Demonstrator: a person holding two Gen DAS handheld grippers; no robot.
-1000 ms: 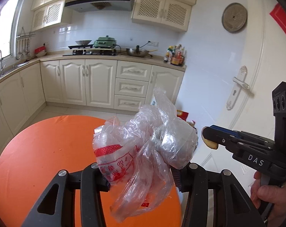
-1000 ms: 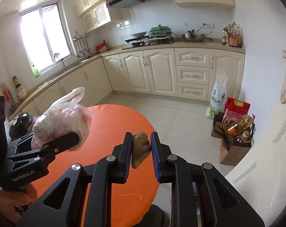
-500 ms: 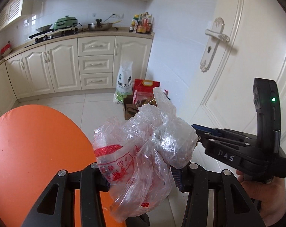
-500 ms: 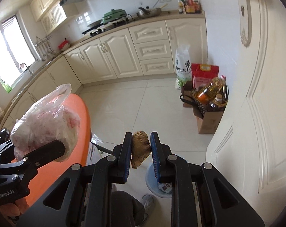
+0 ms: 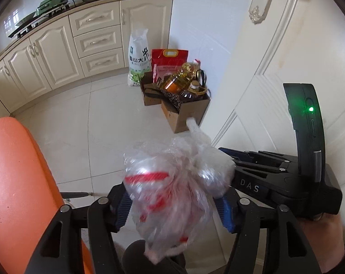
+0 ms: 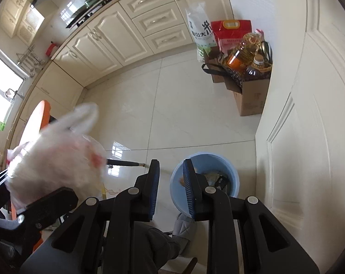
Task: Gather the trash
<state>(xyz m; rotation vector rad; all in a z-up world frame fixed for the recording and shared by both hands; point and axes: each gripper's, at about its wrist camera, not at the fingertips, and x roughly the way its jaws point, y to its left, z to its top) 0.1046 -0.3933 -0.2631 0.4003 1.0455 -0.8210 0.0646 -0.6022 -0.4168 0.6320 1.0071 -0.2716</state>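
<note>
Loosely — bag (image 5: 172, 196) between left tongs (image 5: 172, 207)

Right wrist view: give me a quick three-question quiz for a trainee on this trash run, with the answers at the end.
1. True or false: the right tool grips something between its jaws.
2. What stands on the floor just past the right tool's tips? A) blue bin B) cardboard box C) rice sack
3. Fill in: between the jaws of the left tool is a crumpled clear plastic ____.

Key
1. False. Its jaws stand apart and empty, and have just been opening.
2. A
3. bag. Those jaws have just been opening too, and the pads seem to be off it.
</note>
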